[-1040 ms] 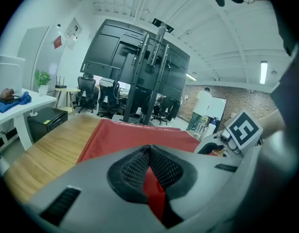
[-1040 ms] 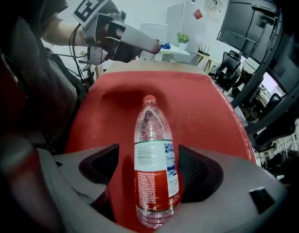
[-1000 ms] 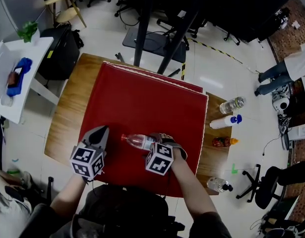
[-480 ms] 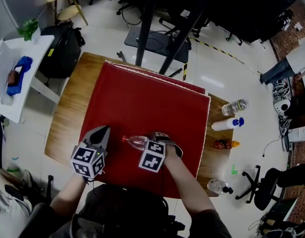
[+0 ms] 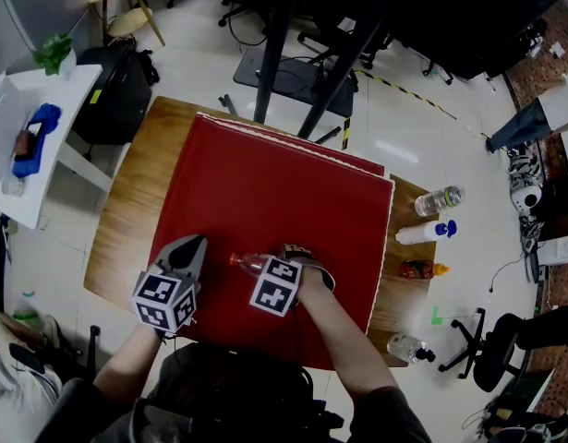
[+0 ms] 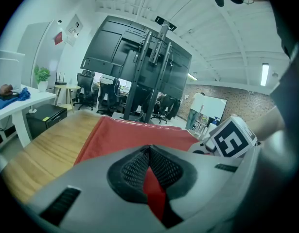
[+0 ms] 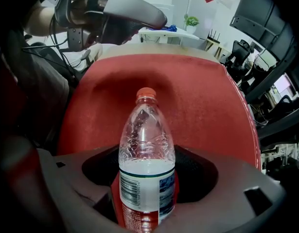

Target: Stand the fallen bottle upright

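Clear bottle (image 7: 147,169) | label: right gripper view only | head view: cap (image 5: 235,260), neck

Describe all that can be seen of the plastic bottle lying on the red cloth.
The bottle is clear ribbed plastic with an orange-red cap and a white, red and blue label. It lies on its side on the red cloth. The right claw straddles its labelled body; the jaws have just been closing, but thin gaps seem to remain.

Right gripper (image 7: 147,178) sunk lower, tipped steeper over bottle (image 7: 146,140); jaws closing round it
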Motion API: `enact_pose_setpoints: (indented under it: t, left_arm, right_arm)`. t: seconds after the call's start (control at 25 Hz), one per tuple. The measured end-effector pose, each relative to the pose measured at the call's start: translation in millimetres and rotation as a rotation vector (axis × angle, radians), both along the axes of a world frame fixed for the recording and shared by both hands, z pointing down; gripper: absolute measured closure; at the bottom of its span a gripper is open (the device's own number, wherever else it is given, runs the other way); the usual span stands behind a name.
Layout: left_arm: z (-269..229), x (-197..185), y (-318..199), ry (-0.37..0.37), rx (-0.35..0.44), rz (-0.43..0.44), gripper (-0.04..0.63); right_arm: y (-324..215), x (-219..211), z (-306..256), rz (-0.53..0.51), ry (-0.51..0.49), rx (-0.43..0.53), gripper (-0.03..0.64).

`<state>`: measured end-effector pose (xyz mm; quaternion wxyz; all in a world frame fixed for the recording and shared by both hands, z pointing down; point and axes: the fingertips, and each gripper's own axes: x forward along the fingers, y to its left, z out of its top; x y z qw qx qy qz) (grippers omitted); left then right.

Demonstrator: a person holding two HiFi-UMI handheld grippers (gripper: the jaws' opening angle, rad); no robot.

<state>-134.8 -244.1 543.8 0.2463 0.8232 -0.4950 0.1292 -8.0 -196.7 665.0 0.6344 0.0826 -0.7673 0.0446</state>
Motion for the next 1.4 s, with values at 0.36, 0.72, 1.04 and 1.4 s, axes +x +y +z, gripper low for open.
enact_pose_setpoints:
  t: [0.36,0.72,1.04,1.4]
  left_arm:
    - [1.7,-2.1,-1.9,0.003,-0.001,-0.004,0.566]
    - [3.0,-0.4,-1.8,0.006,-0.004,-0.004,0.566]
    - [1.8,-0.2,-0.5,0.008,-0.004,-0.005,0.566]
    - [-0.6,2.6,3.9,0.004,0.003,-0.008,0.566]
  right_arm:
    - [0.8,-1.4,7.3,-0.025,0.010,-0.015,0.282]
    - [1.9,-2.6,4.9,-0.049,-0.003,0.011,0.295]
    - [2.6,-4.6,0.8,-0.057,-0.018,0.052,0.302]
    - [-2.9,-6.8,-23.6,0.016,-0.157,0.115,0.302]
